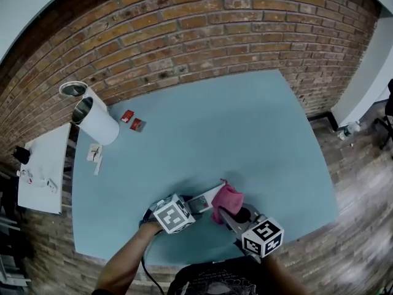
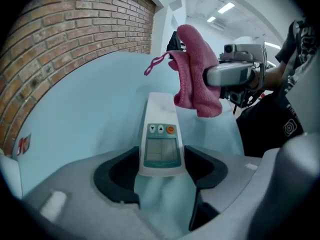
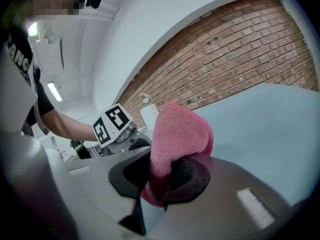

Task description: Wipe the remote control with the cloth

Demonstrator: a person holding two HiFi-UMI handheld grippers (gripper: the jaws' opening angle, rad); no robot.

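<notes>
Head view: over the blue surface (image 1: 245, 134), the left claw (image 1: 195, 205) holds the remote control (image 1: 207, 200). Just right of it, the right claw (image 1: 229, 216) holds the pink cloth (image 1: 227, 200).

Left gripper view: the jaws clamp the remote's sides, and the cloth hangs beyond them over its far end.

Right gripper view: the jaws pinch the folded cloth, with the left claw just behind it.

The left tool (image 1: 194, 206) hides much of the remote control (image 1: 209, 197); 2 red items (image 1: 139, 125) unidentifiable.
</notes>
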